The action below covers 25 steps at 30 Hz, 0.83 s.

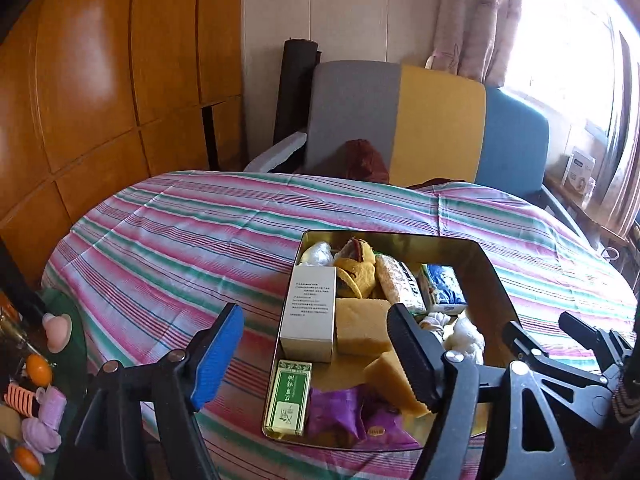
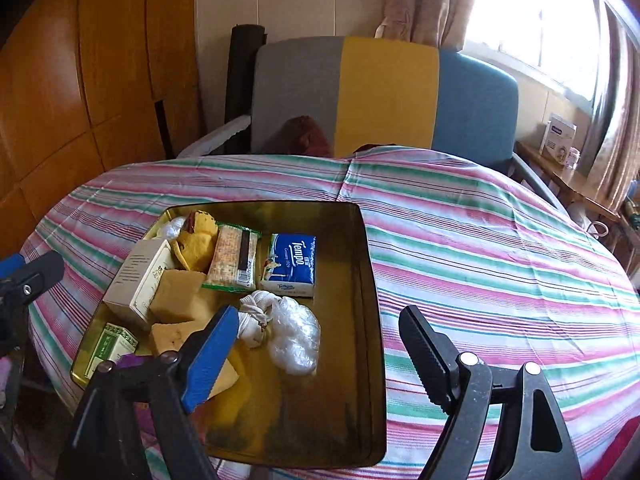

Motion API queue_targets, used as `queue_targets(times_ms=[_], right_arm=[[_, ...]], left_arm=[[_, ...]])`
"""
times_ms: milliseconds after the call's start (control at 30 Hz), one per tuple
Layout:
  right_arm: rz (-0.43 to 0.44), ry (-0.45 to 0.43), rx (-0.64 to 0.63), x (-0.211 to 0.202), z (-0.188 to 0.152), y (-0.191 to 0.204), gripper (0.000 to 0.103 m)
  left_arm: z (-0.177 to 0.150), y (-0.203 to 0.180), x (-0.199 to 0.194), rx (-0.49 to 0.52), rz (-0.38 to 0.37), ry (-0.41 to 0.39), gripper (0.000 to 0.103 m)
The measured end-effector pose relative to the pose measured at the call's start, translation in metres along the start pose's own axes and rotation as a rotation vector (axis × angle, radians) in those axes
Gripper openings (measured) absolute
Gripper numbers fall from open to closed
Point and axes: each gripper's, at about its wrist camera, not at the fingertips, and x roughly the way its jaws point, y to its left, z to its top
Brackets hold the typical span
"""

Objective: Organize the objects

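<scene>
A gold tin tray (image 1: 494, 280) (image 2: 360, 400) lies on the striped tablecloth (image 1: 168, 240). It holds a white carton (image 1: 310, 312), a green box (image 1: 289, 398), yellow sponge blocks (image 1: 360, 328), a purple packet (image 1: 340, 412), a cracker packet (image 2: 234, 260), a Tempo tissue pack (image 2: 290, 264), a knotted white cloth (image 2: 256, 316) and a clear plastic bag (image 2: 294, 336). My left gripper (image 1: 316, 356) hovers open over the tray's near left part, with nothing pressed between its fingers. My right gripper (image 2: 318, 356) stands open above the tray's near right part, also empty.
A grey, yellow and blue armchair (image 1: 400, 120) stands behind the table. Wooden cabinets (image 1: 100, 100) line the left wall. Small pink and orange items (image 1: 40, 400) sit on a low surface at the left. A box (image 2: 558, 138) rests on the sill by the window.
</scene>
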Motion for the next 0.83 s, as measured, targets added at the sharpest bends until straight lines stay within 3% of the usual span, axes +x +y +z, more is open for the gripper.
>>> queue_targets(times_ms=[467, 600, 833], right_arm=[[0.004, -0.031, 0.027, -0.022, -0.009, -0.004, 0.084], [0.006, -0.032, 0.021, -0.023, -0.009, -0.002, 0.085], [0.015, -0.02, 0.005, -0.02, -0.009, 0.005, 0.085]], left_arm=[[-0.011, -0.003, -0.017, 0.017, -0.014, -0.029, 0.075], [-0.011, -0.004, -0.023, 0.029, -0.014, -0.078, 0.066], [-0.009, -0.004, -0.02, 0.025, -0.031, -0.059, 0.066]])
